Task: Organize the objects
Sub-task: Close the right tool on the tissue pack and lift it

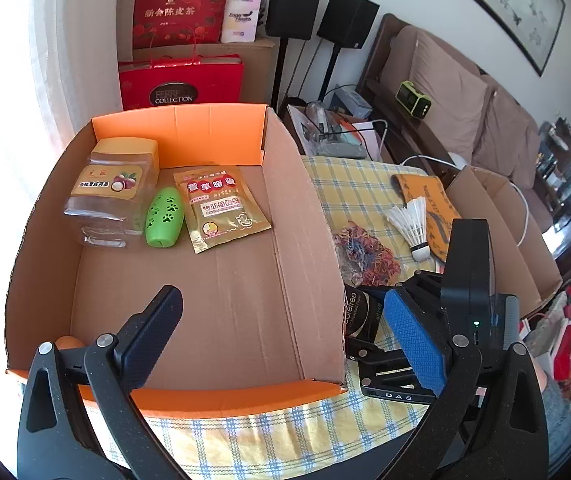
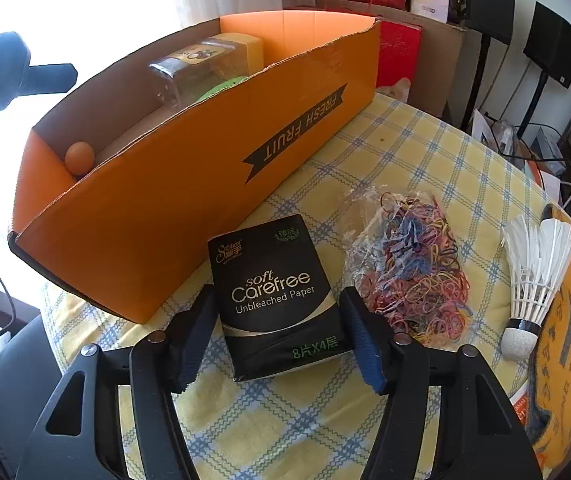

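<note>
Right wrist view: tissue pack [image 2: 281,304] lies flat on the checked desk [image 2: 285,432], just beside the orange fruit box [image 2: 189,200].
Right hand-held gripper [image 2: 277,344]: jaws straddle the pack's near end; whether the pads press yet, I cannot tell.
Left hand-held gripper [image 1: 281,340]: jaws apart, empty, over the box.
Done: jar [image 1: 109,192], green case [image 1: 164,218], gold sachet [image 1: 223,208], orange ball [image 2: 80,155] boxed.
Left: tissue pack, rubber bands [image 2: 413,276], shuttlecocks [image 2: 533,280].
Pack axis: long axis points away from the gripper, leaning slightly left.

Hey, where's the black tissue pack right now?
The black tissue pack lies on the checked tablecloth between the right gripper fingers, beside the orange box.
</note>
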